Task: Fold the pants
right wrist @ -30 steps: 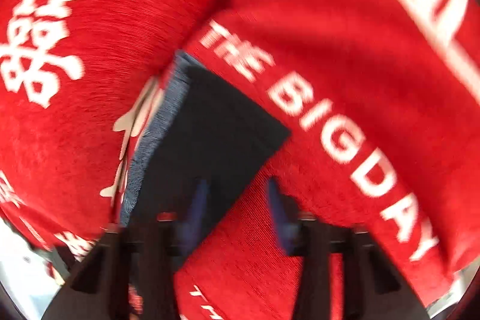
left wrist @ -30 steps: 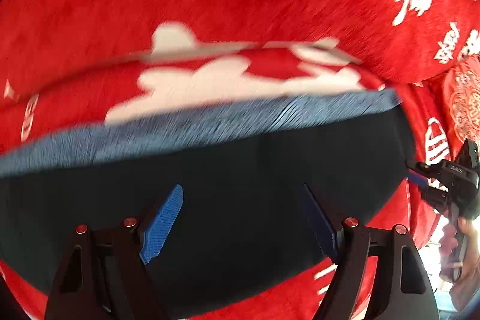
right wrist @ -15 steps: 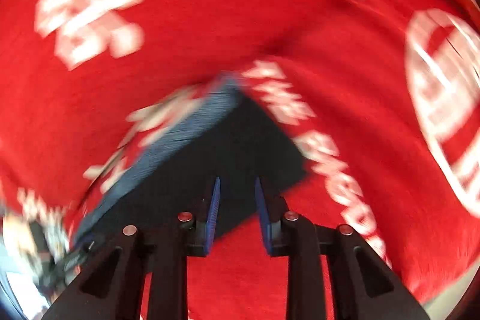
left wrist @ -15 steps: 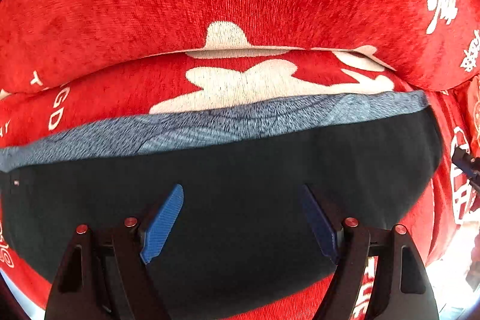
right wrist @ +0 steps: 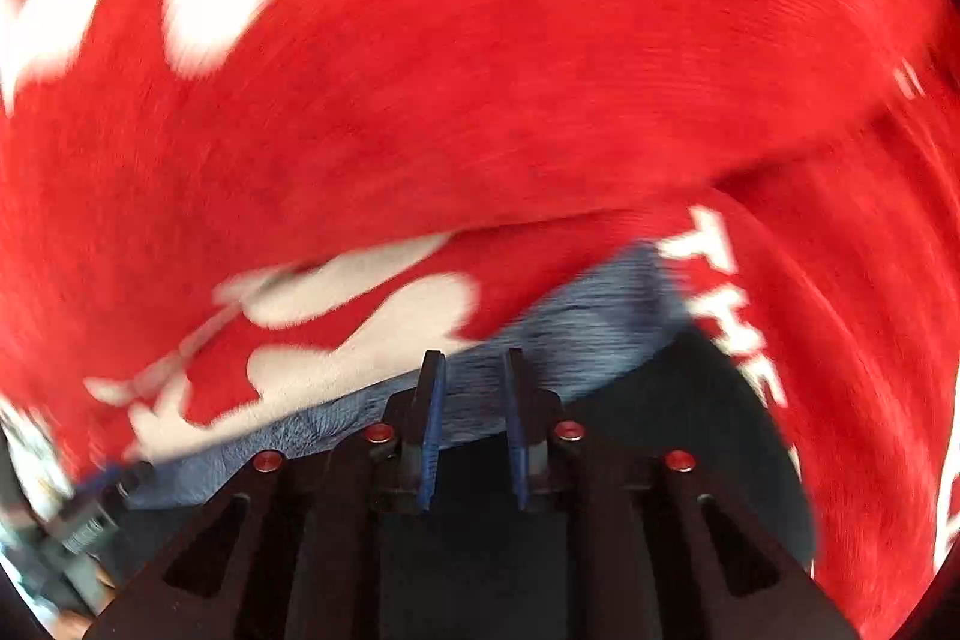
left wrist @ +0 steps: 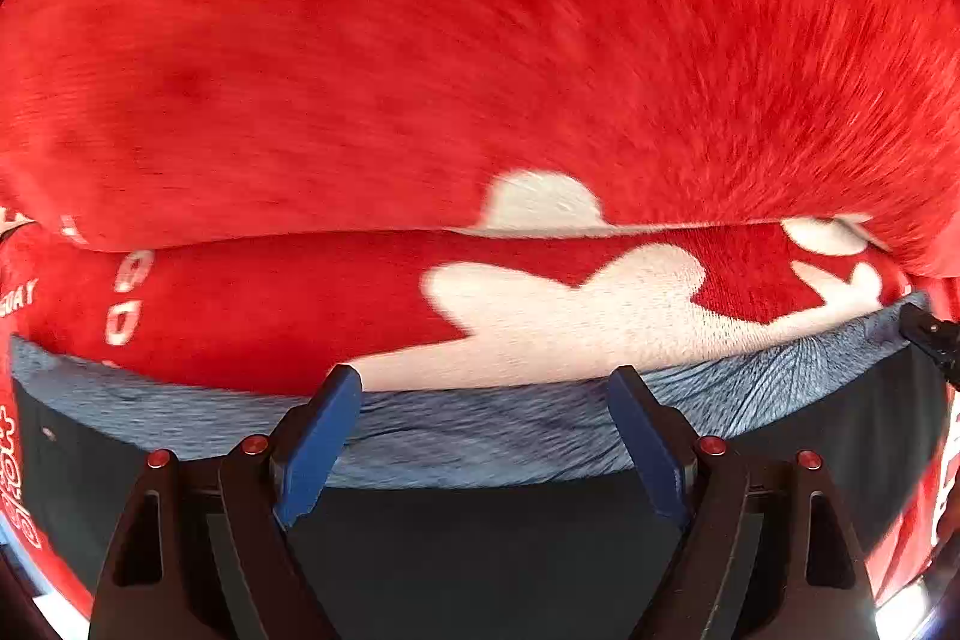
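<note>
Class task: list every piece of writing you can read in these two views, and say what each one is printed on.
"THE": white capitals on the red blanket, right of the pants, right wrist view.
"DAY": end of a cut-off white word on the blanket's left edge, left wrist view.
White letters beside it and at the lower left edge: too curved to read.
The pants carry no text.

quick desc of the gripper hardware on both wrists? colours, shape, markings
Both alike: the left gripper and right gripper have black skeletal finger frames with triangular cutouts, red round fasteners at the joints, and flat blue pads on the inner faces. No cables, labels or sleeves visible.
</note>
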Available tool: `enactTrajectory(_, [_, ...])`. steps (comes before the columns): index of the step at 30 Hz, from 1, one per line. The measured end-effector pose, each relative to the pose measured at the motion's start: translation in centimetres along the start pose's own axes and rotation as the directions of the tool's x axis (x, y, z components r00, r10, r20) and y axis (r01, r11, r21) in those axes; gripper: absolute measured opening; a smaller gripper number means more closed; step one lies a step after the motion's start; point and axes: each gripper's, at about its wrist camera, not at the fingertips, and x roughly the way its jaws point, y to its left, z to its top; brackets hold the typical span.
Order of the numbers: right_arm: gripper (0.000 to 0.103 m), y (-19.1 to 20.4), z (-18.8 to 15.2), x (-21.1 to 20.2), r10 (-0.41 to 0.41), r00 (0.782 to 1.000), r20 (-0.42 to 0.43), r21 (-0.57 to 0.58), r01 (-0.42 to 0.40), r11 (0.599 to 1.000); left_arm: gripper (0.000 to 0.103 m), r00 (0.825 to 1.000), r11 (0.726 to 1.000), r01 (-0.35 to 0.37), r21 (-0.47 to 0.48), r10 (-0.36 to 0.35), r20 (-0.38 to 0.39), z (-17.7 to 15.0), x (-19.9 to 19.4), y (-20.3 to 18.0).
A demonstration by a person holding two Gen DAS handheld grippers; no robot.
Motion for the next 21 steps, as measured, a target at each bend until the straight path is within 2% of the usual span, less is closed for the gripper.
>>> enactTrajectory(2, [0.043,-1.3,-1.2,-2.3,0.063,0.998,-0.007,0.029,-0.063,0.998,0.085,1.000,1.000,-0.017,0.024,0.017,0.005,-1.1,-1.6,1.9])
enactTrajectory(3, [0.045,-1.7,-2.0,-3.2,0.081,0.997,-0.010,0.029,-0.081,0.996,0.085,0.999,0.999,-0.033,0.033,0.033,-0.003,-2.0,-2.2,3.1])
enactTrajectory(5, [0.045,-2.2,-4.8,-4.6,0.142,0.989,-0.043,0.041,-0.140,0.989,0.085,0.998,0.998,-0.059,0.022,0.060,-0.036,-4.1,-3.3,5.8])
enactTrajectory(7, [0.045,-3.2,-8.2,-5.4,0.194,0.978,-0.071,0.109,-0.185,0.977,0.085,0.995,0.997,-0.072,-0.011,0.071,-0.065,-6.3,-4.2,8.4])
enactTrajectory(9, [0.045,-4.7,-10.2,-6.2,0.195,0.979,-0.067,0.189,-0.179,0.966,0.085,0.992,0.995,-0.095,-0.038,0.091,-0.089,-8.2,-4.7,10.6])
enactTrajectory(10, [0.045,-6.2,-11.5,-6.4,0.193,0.980,-0.051,0.266,-0.173,0.948,0.085,0.989,0.992,-0.111,-0.054,0.105,-0.108,-9.5,-4.8,12.0])
enactTrajectory(12, [0.045,-7.5,-12.1,-6.4,0.191,0.981,-0.039,0.359,-0.165,0.919,0.085,0.981,0.988,-0.134,-0.083,0.120,-0.151,-11.7,-4.5,13.9])
enactTrajectory(13, [0.045,-7.5,-12.3,-6.0,0.189,0.981,-0.035,0.389,-0.160,0.907,0.085,0.979,0.986,-0.136,-0.092,0.120,-0.166,-12.5,-3.8,13.6])
enactTrajectory(14, [0.045,-8.7,-11.1,-5.8,0.193,0.981,-0.031,0.402,-0.164,0.901,0.085,0.981,0.987,-0.118,-0.108,0.099,-0.165,-13.4,-3.5,14.1])
enactTrajectory(15, [0.042,-9.1,-10.7,-5.5,0.205,0.979,-0.025,0.407,-0.177,0.896,0.088,0.985,0.987,-0.114,-0.115,0.097,-0.142,-13.8,-3.6,14.1])
enactTrajectory(16, [0.018,-9.1,-10.3,-5.2,0.213,0.977,-0.029,0.402,-0.184,0.897,0.090,0.986,0.986,-0.124,-0.110,0.110,-0.129,-13.9,-3.6,14.0])
enactTrajectory(17, [0.006,-9.0,-9.6,-5.2,0.222,0.974,-0.039,0.395,-0.188,0.899,0.090,0.985,0.986,-0.130,-0.103,0.116,-0.130,-14.0,-3.6,13.9])
enactTrajectory(19, [0.006,-8.9,-9.0,-5.8,0.197,0.979,-0.048,0.367,-0.167,0.915,0.090,0.985,0.986,-0.126,-0.109,0.111,-0.133,-14.1,-3.7,14.0])
enactTrajectory(21, [0.006,-8.9,-9.4,-5.9,0.137,0.989,-0.063,0.312,-0.111,0.944,0.090,0.987,0.987,-0.109,-0.120,0.093,-0.128,-14.5,-3.6,14.0])
